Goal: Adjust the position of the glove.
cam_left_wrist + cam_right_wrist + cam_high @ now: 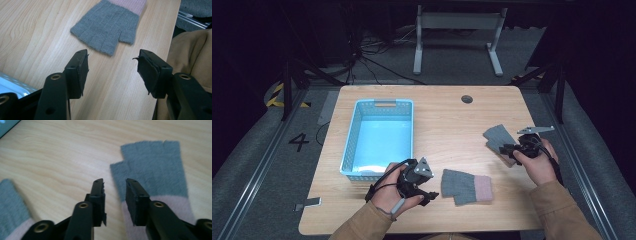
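Here, in the high view, a blue basket [380,137] sits on the left half of the wooden table [447,115], and everything else is placed from it. One grey glove with a pink cuff [467,186] lies flat just right of the basket's near corner; a second glove [499,137] lies further right of the basket, near the table's right edge. The left gripper [430,196] rests beside the basket's near right corner, pointing at the first glove. The right gripper [508,148] hangs over the second glove, well away from the basket.

In the left gripper view, the jaws stand wide apart with nothing between them, and the nearer glove [110,25] lies just ahead with its finger ends towards the jaws; a sliver of the basket shows at the lower left.

In the right gripper view, the jaws leave a narrow gap, holding nothing, above the thumb-side edge of the far glove [155,172], where grey meets pink.

Both gloves look like soft, light knit that will sag and fold when lifted. The thicker cuff probably gives the surest pinch.
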`<state>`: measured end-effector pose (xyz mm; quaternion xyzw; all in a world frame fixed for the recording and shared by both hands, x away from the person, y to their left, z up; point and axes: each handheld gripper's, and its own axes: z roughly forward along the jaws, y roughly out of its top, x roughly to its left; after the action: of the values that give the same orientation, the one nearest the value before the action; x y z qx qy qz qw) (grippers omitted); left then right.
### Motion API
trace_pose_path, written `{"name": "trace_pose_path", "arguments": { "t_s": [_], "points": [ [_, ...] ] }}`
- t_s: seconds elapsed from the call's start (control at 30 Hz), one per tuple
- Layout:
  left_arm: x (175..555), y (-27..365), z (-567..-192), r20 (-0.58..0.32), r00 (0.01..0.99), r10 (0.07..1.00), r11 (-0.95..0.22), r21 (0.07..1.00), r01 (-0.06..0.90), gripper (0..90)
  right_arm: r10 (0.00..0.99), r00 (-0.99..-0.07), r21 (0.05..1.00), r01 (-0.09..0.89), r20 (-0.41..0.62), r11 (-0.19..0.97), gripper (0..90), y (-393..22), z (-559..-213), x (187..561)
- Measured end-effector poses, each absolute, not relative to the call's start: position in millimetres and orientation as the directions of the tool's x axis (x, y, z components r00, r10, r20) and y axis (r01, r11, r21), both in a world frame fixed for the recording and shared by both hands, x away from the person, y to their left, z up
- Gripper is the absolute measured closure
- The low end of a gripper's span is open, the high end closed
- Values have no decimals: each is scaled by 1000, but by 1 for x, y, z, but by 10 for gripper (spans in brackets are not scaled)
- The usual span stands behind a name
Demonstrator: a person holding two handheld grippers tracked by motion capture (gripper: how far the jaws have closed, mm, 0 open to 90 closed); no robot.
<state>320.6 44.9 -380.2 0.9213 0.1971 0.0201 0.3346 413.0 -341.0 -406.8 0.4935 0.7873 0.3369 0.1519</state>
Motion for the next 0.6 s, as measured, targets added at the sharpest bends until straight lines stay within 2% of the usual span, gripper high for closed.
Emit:
{"name": "trace_pose_path", "arguments": {
  "t_s": [0.2,0.6],
  "points": [
    [320,47,-380,-97,918,386,-694,624,358,430,900,-434,675,677,42,295,568,-345,-406,439],
    [321,48,-380,-96,918,384,-694,626,356,428,925,-379,609,740,29,285,546,-350,-426,464]
  ]
}}
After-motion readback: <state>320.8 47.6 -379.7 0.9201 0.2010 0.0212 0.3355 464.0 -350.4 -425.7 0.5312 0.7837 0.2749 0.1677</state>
